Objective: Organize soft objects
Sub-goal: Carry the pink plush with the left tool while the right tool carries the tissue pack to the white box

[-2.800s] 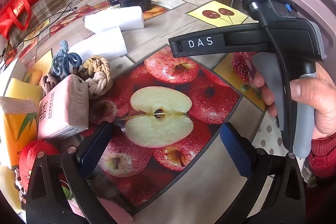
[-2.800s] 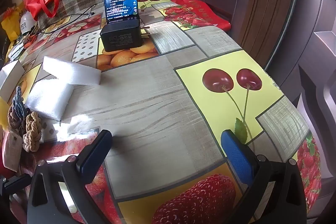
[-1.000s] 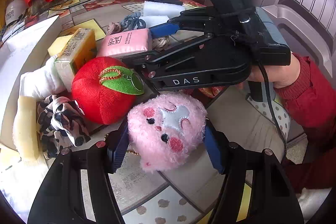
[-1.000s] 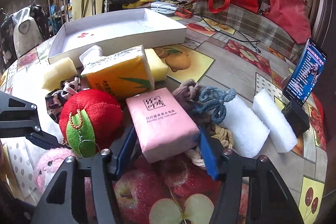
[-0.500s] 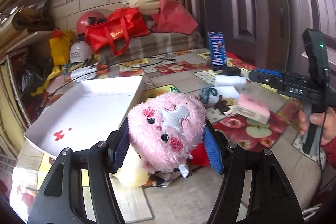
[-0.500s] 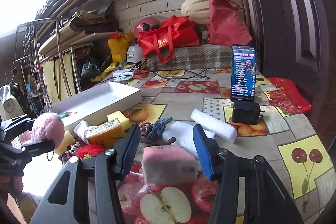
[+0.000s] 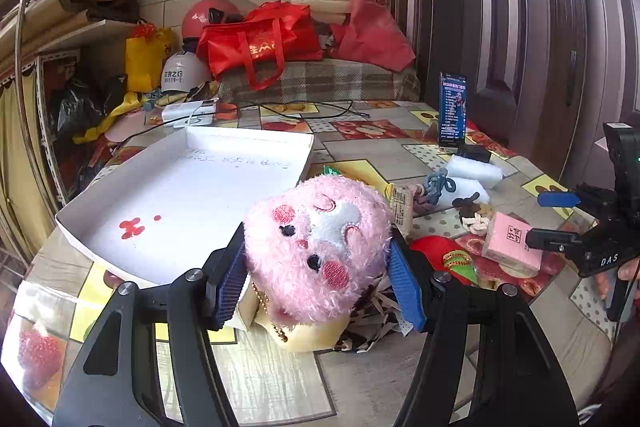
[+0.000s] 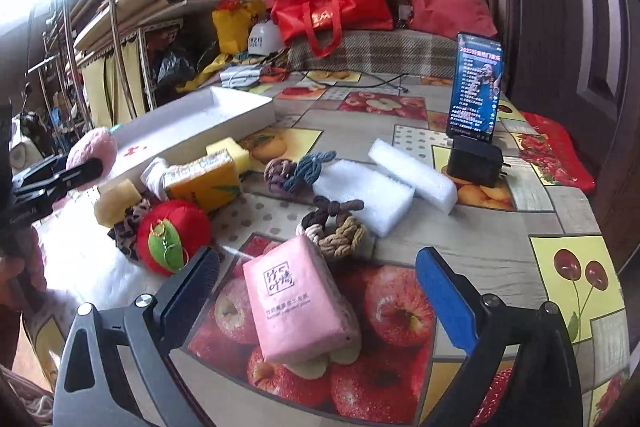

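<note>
My left gripper (image 7: 317, 281) is shut on a fluffy pink plush toy (image 7: 316, 243) and holds it above the table, just in front of the shallow white box (image 7: 192, 195). The right wrist view shows that plush (image 8: 94, 147) at the far left, beside the box (image 8: 240, 107). The jaws of my right gripper (image 8: 318, 287) are opening. A pink tissue pack (image 8: 296, 303) lies between them on the apple print of the tablecloth, and neither pad touches it. In the left wrist view the pack (image 7: 510, 241) sits just ahead of the right gripper (image 7: 552, 219).
A red apple plush (image 8: 172, 239), an orange tissue pack (image 8: 204, 183), yellow sponges, a leopard cloth, knotted ropes (image 8: 336, 227) and white foam blocks (image 8: 360, 191) lie about the table. A phone (image 8: 476, 87) stands on a black base at the far right. Bags and helmets crowd the back.
The left gripper has lifted the pink plush off the table and swung toward the white box. The right gripper squeezed and raised the pink pack, then opened; the pack now lies on the cloth.
</note>
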`<action>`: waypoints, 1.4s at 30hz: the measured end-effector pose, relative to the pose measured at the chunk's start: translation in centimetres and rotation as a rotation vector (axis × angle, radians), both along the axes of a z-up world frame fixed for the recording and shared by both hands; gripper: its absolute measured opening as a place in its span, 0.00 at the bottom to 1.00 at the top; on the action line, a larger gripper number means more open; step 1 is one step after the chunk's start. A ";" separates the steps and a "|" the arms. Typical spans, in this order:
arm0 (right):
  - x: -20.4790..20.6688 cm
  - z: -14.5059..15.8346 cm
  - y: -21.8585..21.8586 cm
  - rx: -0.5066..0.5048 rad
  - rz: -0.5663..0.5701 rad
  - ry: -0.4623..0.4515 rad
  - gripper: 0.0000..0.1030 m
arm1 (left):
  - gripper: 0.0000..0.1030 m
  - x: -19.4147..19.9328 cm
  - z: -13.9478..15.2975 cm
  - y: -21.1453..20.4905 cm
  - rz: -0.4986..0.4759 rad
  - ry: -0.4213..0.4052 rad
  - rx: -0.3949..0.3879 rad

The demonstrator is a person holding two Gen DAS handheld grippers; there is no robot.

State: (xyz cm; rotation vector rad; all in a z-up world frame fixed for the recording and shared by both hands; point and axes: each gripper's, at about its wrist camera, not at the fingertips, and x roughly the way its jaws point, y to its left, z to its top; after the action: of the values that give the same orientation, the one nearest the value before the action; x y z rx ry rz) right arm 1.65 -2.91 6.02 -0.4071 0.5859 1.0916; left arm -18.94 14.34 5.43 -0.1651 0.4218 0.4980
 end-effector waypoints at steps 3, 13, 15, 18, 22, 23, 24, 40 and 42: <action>-1.5 -1.2 1.8 -0.118 0.040 -0.072 0.91 | 0.63 -0.2 0.0 0.2 0.009 -0.007 -0.008; -1.3 1.3 -1.4 0.108 0.019 -0.049 0.48 | 0.63 -2.9 0.5 2.7 0.158 -0.022 0.099; -1.5 3.0 -2.9 0.276 -0.009 -0.039 0.48 | 0.63 -3.8 0.7 4.3 0.217 -0.049 0.130; -2.1 3.7 -2.2 0.374 -0.055 -0.022 0.49 | 0.63 -4.7 0.5 6.9 0.302 -0.062 0.172; -3.9 2.4 1.8 0.297 -0.033 -0.045 0.48 | 0.63 -5.3 -0.4 10.8 0.361 -0.049 0.086; -4.2 2.6 2.2 0.323 -0.025 -0.043 0.48 | 0.63 -5.4 -0.4 11.3 0.369 -0.051 0.079; -4.8 2.8 2.7 0.345 -0.024 -0.056 0.48 | 0.63 -5.5 -0.4 11.6 0.376 -0.055 0.088; -12.1 1.6 14.6 0.303 0.150 -0.064 0.48 | 0.63 -3.2 -0.5 15.3 0.365 -0.011 0.105; -12.8 1.6 15.6 0.304 0.160 -0.065 0.48 | 0.63 -3.0 -0.6 16.0 0.374 -0.006 0.098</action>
State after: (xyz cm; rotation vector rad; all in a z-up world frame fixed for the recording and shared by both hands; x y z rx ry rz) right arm -11.11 12.72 7.58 -0.2252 0.3258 1.2932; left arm -21.93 30.34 4.86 -0.1512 0.3609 0.8839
